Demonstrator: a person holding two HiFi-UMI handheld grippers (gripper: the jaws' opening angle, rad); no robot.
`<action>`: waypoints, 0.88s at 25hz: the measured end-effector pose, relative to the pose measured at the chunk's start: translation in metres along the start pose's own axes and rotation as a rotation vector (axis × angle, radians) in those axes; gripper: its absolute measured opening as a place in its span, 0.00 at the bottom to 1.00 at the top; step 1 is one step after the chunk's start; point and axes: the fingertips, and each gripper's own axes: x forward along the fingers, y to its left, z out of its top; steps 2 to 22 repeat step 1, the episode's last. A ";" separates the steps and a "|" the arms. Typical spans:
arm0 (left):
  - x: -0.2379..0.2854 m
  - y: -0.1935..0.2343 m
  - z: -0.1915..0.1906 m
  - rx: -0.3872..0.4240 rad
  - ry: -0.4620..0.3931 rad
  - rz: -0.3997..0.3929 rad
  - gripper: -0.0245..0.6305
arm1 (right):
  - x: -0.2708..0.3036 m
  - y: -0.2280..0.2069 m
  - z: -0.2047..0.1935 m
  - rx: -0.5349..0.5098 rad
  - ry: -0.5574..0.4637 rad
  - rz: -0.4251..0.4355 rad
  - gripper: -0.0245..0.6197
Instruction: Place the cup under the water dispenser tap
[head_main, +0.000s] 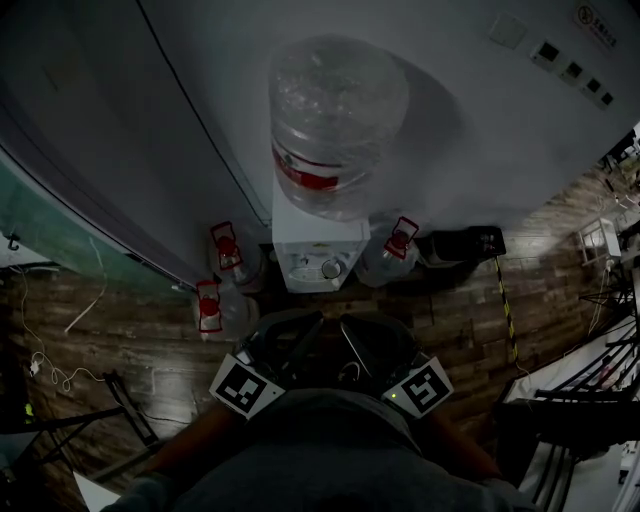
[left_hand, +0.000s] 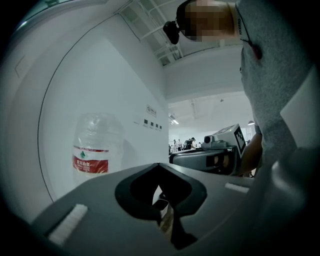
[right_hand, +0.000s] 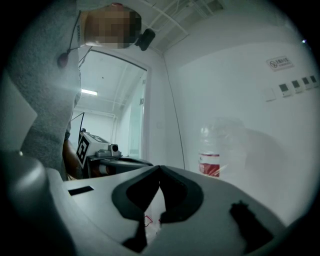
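A white water dispenser (head_main: 318, 262) stands against the wall with a big clear bottle (head_main: 335, 120) on top; its knobs sit on the front panel. No cup shows in any view. Both grippers are held close to the person's body, side by side, just in front of the dispenser. My left gripper (head_main: 292, 345) has its jaws together with nothing between them, and so does my right gripper (head_main: 358, 345). The left gripper view looks over the shut left gripper (left_hand: 159, 167) at the bottle (left_hand: 92, 150). The right gripper view shows the shut right gripper (right_hand: 160, 169) and the same bottle (right_hand: 212, 150).
Three spare water bottles (head_main: 228, 250) (head_main: 212, 305) (head_main: 395, 250) with red handles stand on the wooden floor around the dispenser's base. A black box (head_main: 465, 243) lies to its right. Metal racks (head_main: 590, 400) fill the right side, and cables (head_main: 50, 370) trail at the left.
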 end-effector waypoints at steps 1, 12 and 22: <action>0.000 0.000 0.000 0.000 0.001 0.001 0.05 | -0.001 0.000 0.000 0.001 0.001 0.000 0.06; 0.000 0.000 0.000 0.000 0.001 0.001 0.05 | -0.001 0.000 0.000 0.001 0.001 0.000 0.06; 0.000 0.000 0.000 0.000 0.001 0.001 0.05 | -0.001 0.000 0.000 0.001 0.001 0.000 0.06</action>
